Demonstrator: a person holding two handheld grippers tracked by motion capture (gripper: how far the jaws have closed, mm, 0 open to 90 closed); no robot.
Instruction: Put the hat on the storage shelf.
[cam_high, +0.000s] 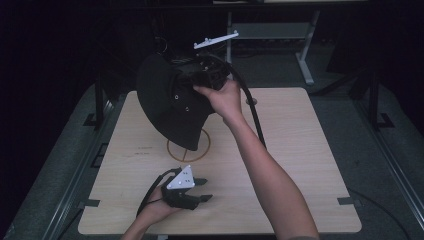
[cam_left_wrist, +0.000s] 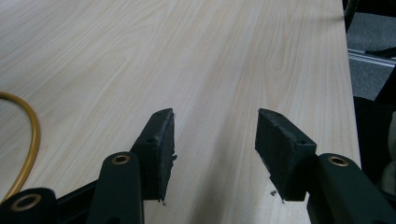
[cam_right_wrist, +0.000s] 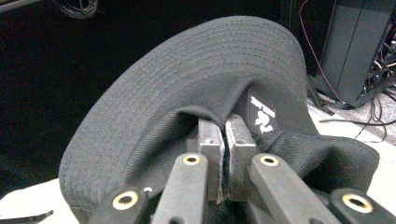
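High view: fixed cam above near edge of table (cam_high: 300, 150), facing fwd/down, far off. Left gripper view: rides left gripper (cam_left_wrist: 215, 140), skims low along tabletop, v. close; shares yellow ring (cam_left_wrist: 28, 140) w/ high view. Right gripper view: on right gripper (cam_right_wrist: 225, 140), close-up into black hat (cam_right_wrist: 187, 74), also in high view.

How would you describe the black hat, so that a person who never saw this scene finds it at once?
Start from the light wooden table with a thin yellow ring near its middle. Above that ring, lifted off the table, hangs the black fabric bucket hat, pinched by the right hand-held gripper. It is the one soft thing here, with a stitched round brim and a small black label with white print.
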